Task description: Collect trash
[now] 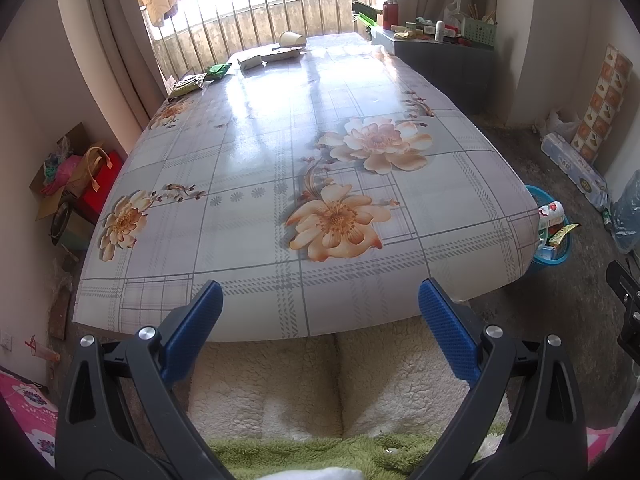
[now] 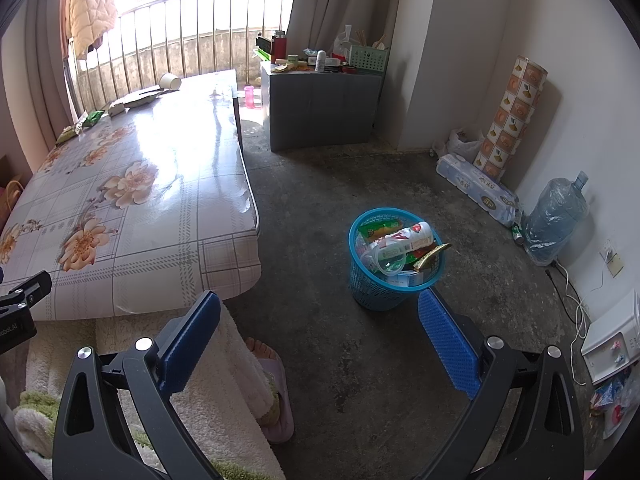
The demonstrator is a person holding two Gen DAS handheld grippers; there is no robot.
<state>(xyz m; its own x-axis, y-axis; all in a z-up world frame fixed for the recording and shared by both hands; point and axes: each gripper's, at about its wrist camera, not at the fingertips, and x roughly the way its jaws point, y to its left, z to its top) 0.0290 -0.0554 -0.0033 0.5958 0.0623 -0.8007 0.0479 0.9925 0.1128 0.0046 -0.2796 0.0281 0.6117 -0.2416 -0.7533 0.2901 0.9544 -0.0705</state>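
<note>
Blue-padded left tongs (image 1: 320,304) and right tongs (image 2: 319,312) gape wide, empty. Ahead of the right pair, a bin (image 2: 370,294) holds trash with unreadable labels. Far beyond the left pair, wrappers (image 1: 218,70) and a tipped cup (image 1: 292,38) lie on the table (image 1: 248,184).

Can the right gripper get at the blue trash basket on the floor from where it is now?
Probably yes: the right gripper is open and empty, and only bare floor lies between it and the blue trash basket, standing clear of the table.

Blue basket (image 1: 554,254) half behind table (image 1: 280,160).
</note>
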